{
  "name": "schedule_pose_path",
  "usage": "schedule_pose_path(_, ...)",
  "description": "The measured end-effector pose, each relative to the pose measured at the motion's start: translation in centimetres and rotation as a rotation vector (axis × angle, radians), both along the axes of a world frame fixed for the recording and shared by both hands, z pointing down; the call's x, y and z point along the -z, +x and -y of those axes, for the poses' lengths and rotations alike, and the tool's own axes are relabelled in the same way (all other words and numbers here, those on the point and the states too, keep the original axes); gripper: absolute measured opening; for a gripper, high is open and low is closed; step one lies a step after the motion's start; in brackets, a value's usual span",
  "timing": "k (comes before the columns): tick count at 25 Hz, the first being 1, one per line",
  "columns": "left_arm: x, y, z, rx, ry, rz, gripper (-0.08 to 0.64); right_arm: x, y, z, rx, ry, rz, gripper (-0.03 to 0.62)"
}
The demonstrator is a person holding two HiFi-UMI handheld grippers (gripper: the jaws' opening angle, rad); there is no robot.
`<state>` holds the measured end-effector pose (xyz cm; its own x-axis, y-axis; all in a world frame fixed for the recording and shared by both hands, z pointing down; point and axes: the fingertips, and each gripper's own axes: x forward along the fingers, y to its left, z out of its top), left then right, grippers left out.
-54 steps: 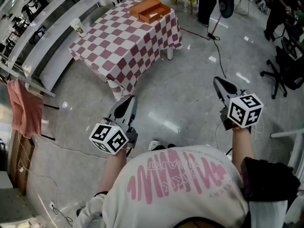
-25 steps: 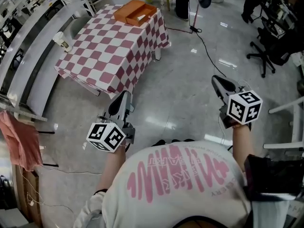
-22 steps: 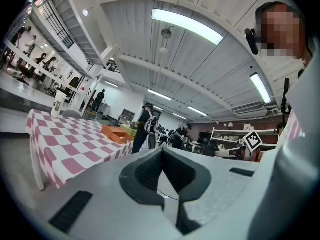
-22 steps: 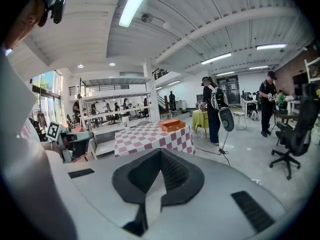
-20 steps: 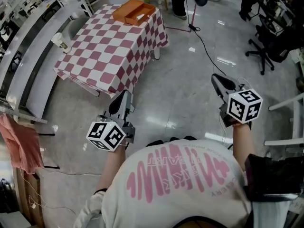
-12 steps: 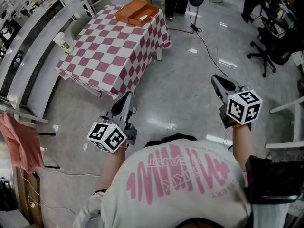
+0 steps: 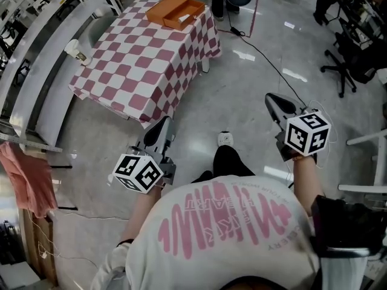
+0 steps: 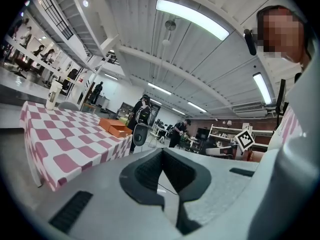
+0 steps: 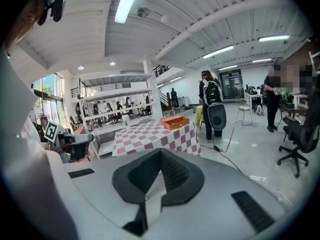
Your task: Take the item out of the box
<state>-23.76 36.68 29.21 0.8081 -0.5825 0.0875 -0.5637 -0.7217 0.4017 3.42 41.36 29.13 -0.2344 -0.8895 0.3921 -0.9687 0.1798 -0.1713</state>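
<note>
1. The person has stepped forward. A leg and shoe [image 7: 225, 139] now show on the floor between the two grippers, where a second ago there was only bare floor. I judge this to be the walk-up; no part of the task proper has begun.
2. The checked table [image 7: 145, 53] has drawn a little nearer. It lies ahead of the left gripper [image 7: 164, 124], its near corner close to the tips. It is well ahead and to the left of the right gripper [image 7: 270, 98].
3. The orange box [image 7: 181, 11] sits at the table's far end, well beyond both sets of tips. Neither gripper can reach it from here.
4. Both grippers are unchanged. The jaws are pressed together with nothing between them (each gripper view shows only floor through the slit).
5. The box's inside is hard to read. The head view shows a pale strip in it, too small to name, and whether that is the item I cannot tell. Both gripper views show only its outer wall [image 8: 116, 128] [image 9: 175, 121].
6. The person's own shirt hides both forearms.
</note>
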Motion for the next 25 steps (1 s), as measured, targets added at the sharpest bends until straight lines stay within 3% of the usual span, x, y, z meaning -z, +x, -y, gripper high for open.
schedule_pose_path(17,3.1,8.3,15.2,0.081,0.092,-0.016,0.006,1.9,7.2,18.6,0.121,0.061,0.008,0.005)
schedule_pose_path(25,4.1,11.5,22.0,0.123,0.100,-0.003,0.007,3.0,10.9,27.0,0.159,0.086,0.036,0.005)
